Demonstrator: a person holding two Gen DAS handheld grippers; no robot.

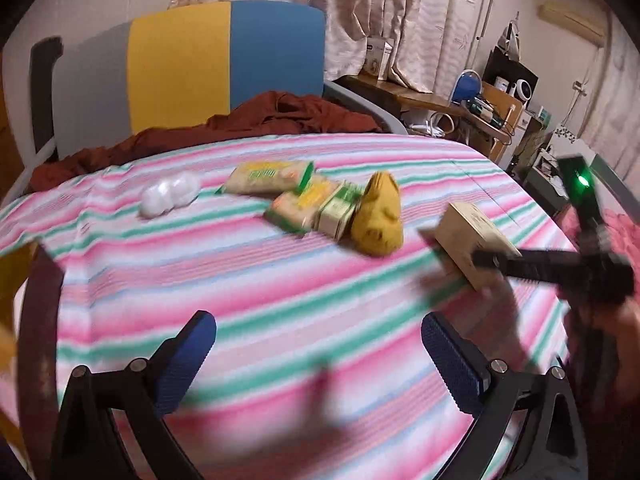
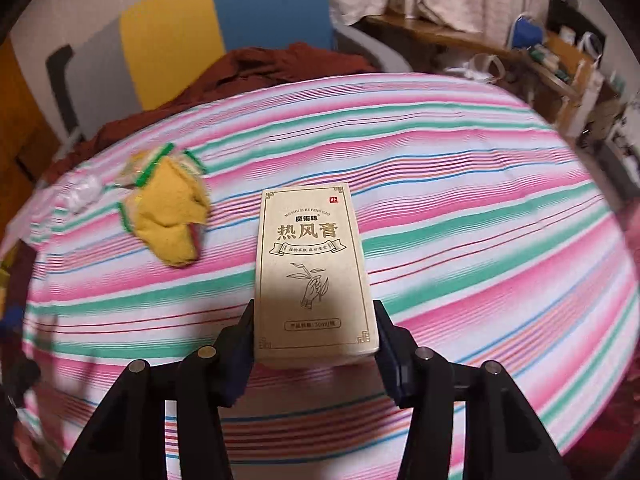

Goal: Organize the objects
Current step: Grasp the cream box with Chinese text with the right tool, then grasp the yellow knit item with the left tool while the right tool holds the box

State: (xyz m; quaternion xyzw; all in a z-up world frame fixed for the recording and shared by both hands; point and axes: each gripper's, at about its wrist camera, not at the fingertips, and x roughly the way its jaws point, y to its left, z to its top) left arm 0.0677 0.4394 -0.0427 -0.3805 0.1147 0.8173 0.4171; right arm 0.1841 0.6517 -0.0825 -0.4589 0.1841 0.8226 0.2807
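Striped bedsheet (image 1: 280, 288) lies bare up front; snack packets (image 1: 266, 178) and yellow plush (image 1: 378, 216) crowd mid-bed.

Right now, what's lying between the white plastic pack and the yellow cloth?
In the left wrist view, green-edged snack packets lie between the white plastic pack and the yellow cloth.

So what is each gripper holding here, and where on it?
Right gripper clamps the beige box by the long sides at its near end; left gripper holds nothing.

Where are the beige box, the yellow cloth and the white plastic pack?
beige box (image 2: 316, 276): right wrist view, middle of its printed front face.
yellow cloth (image 1: 378, 216): left wrist view, centre of the bunched fabric.
white plastic pack (image 1: 170, 194): left wrist view, middle of its bumpy top.
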